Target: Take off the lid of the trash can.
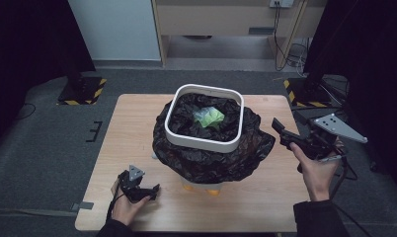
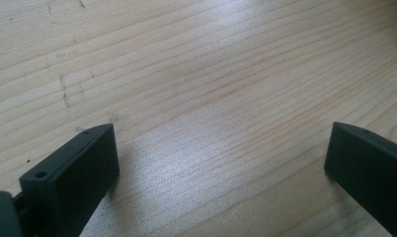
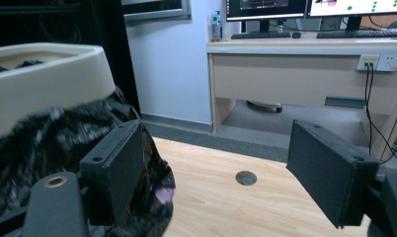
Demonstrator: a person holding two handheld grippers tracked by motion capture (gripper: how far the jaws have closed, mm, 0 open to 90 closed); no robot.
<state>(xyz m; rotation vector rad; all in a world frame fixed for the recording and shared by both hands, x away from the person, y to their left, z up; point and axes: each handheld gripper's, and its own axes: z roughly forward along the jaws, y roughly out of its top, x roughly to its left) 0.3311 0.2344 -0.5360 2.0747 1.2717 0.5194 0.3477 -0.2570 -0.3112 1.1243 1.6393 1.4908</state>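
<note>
A bin with a white rim ring [image 1: 205, 143] stands mid-table, and a black bag [image 1: 211, 160] lines it and drapes over its sides. A crumpled green piece [image 1: 209, 117] lies inside. My left gripper [image 1: 154, 190] rests low on the table at the front left, its jaws wide apart over bare wood [image 2: 221, 148]. My right gripper [image 1: 280, 129] hangs in the air right of the bin, pointing toward it. It is open [image 3: 216, 163] with nothing between the pads. Its left jaw stands close beside the bag's hanging fold [image 3: 48, 148], below the rim [image 3: 43, 79].
Something orange [image 1: 206, 188] peeks from under the bin at the front. The wooden table [image 1: 137, 128] has a small round hole [image 3: 246, 177] near its far right. Stands with striped bases [image 1: 83, 91] flank the table's far corners. A desk [image 3: 305, 74] with monitors lies beyond.
</note>
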